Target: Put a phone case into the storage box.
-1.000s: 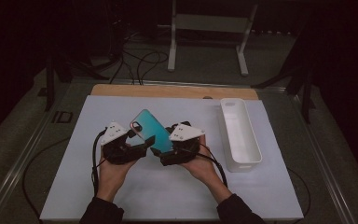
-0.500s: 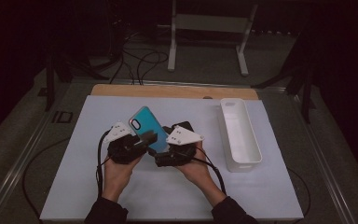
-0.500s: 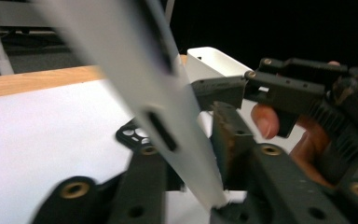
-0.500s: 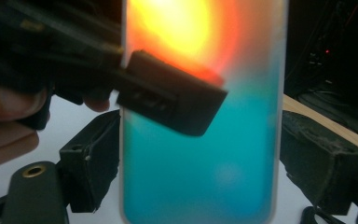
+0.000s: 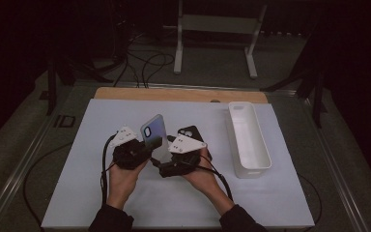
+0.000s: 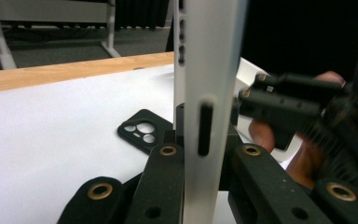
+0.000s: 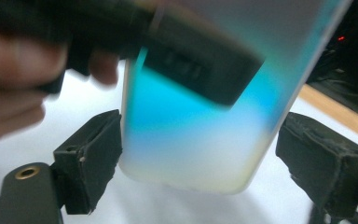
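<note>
1. The left gripper (image 5: 145,147), whose jaws have just been closing, clamps the upright blue phone case (image 5: 153,131) by its faces.
2. The right gripper (image 5: 166,162) stands open, its pads flanking the case's lower edge.
3. A black phone case (image 5: 191,131) lies behind on the table.
4. The white tray (image 5: 248,140) looks empty.

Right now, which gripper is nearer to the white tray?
The right gripper. It sits beside the white tray, a gap of table between them; the left gripper, clamping the phone case, is farther off.

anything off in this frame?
Nothing broken or spilled. The phone case stands on edge off the table, pinched in the left gripper, whose jaws have just been closing. A black case lies flat beside the white bin.
</note>
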Demonstrator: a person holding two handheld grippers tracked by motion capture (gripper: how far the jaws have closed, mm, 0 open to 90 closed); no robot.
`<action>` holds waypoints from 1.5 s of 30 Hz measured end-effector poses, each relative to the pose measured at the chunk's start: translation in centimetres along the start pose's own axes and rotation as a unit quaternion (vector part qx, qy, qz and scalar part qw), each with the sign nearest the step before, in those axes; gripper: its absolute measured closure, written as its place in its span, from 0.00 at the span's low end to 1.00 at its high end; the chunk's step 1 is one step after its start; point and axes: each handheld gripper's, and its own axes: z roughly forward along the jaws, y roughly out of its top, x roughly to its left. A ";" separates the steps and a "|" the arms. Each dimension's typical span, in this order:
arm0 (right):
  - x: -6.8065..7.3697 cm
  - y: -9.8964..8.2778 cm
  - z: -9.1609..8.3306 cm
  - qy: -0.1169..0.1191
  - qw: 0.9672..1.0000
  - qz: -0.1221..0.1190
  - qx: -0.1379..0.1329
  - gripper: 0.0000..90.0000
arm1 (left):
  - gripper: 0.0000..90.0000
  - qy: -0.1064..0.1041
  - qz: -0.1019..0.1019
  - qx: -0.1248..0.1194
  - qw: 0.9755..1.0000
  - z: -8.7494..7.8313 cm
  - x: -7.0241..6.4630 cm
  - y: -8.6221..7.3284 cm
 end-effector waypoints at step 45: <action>-3.4 4.8 -3.0 0.014 0.996 0.080 -0.019 0.12 | 0.95 0.046 0.029 -0.005 0.999 0.3 -0.5 -1.5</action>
